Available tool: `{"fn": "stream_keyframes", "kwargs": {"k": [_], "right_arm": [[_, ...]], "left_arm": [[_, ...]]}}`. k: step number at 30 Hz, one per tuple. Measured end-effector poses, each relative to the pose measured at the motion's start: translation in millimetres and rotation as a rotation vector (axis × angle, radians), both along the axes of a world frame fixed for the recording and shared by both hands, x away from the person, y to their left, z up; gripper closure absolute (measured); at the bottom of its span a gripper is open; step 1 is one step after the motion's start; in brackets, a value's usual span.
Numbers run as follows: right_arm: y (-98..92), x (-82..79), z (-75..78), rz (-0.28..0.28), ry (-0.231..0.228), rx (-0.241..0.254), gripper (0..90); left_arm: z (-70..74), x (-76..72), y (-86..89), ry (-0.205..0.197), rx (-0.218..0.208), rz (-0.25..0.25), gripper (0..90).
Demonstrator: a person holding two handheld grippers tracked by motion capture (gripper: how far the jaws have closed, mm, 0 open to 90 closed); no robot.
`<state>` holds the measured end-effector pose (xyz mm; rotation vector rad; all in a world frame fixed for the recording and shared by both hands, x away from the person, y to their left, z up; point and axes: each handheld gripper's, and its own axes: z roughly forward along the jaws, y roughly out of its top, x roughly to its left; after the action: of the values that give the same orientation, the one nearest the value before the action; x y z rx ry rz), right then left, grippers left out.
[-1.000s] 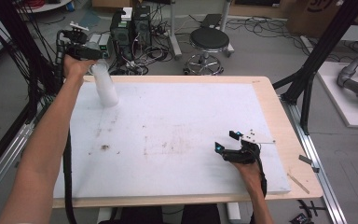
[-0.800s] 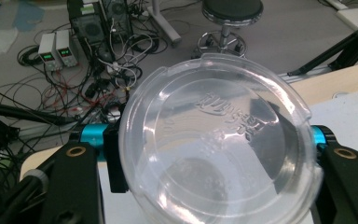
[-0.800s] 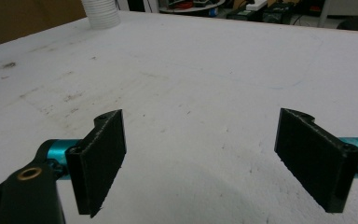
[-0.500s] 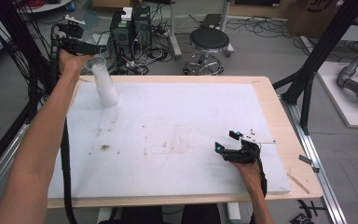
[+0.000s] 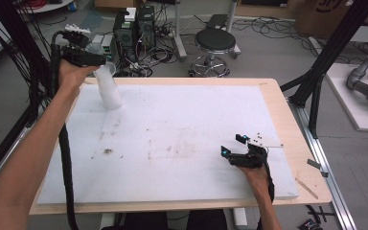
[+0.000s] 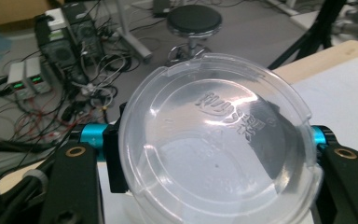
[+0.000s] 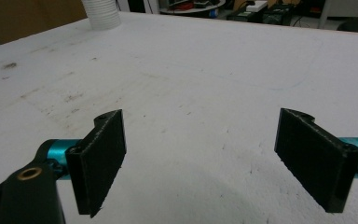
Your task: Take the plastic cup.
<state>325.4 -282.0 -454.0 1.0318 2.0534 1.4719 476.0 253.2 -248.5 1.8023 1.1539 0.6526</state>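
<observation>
One clear lid (image 6: 216, 140) is clamped by the left gripper (image 5: 84, 53), upper left, above the white cup stack (image 5: 109, 88); the right gripper (image 7: 200, 158) is held wide open, empty. Setting the lid aside is judged next.

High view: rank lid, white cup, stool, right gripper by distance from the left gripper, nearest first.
1. Lid: clamped in the left gripper.
2. White cup: just below, table's far left corner.
3. Stool: on the floor beyond the table.
4. Right gripper: near right of table.

We worked at a wooden table (image 5: 273, 103) topped with a white board (image 5: 187, 124). Beyond it stood a black stool (image 5: 215, 42), computer towers (image 5: 135, 29) and tangled cables (image 5: 165, 48) on the grey floor (image 5: 268, 52).
</observation>
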Motion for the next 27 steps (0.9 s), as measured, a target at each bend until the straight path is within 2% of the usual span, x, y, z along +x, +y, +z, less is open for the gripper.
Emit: {"fn": "stream_keyframes", "kwargs": {"k": [3,5,6,7,9,13,17,27], "right_arm": [[-0.3,0.1,0.0,-0.001,0.003,0.003,16.5],[-0.4,0.1,0.0,-0.001,0.004,0.003,16.5],[-0.2,0.1,0.0,-0.002,0.001,0.002,16.5],[-0.2,0.1,0.0,-0.002,0.001,0.002,16.5],[0.0,0.0,0.0,-0.003,0.002,0.001,16.5],[-0.5,0.2,0.1,0.000,0.006,0.006,16.5],[-0.7,0.4,0.0,0.001,0.006,0.006,16.5],[-1.0,0.6,-0.1,0.001,0.007,0.011,16.6]], "left_arm": [[-0.5,-4.6,-4.4,-0.007,0.003,-0.029,37.7],[-0.4,-8.8,-10.9,-0.004,0.028,-0.061,37.7],[-0.1,-11.8,-14.5,-0.018,0.034,-0.070,37.7],[0.1,-14.8,-17.8,-0.024,0.017,-0.088,37.7],[-0.4,-21.7,-26.7,-0.036,-0.006,-0.129,37.7],[-2.9,-34.2,-43.1,-0.049,0.002,-0.201,37.7],[-6.2,-46.9,-58.6,-0.058,0.032,-0.292,37.7],[-30.0,-76.6,-76.4,-0.076,-0.056,-0.484,37.7]]}}
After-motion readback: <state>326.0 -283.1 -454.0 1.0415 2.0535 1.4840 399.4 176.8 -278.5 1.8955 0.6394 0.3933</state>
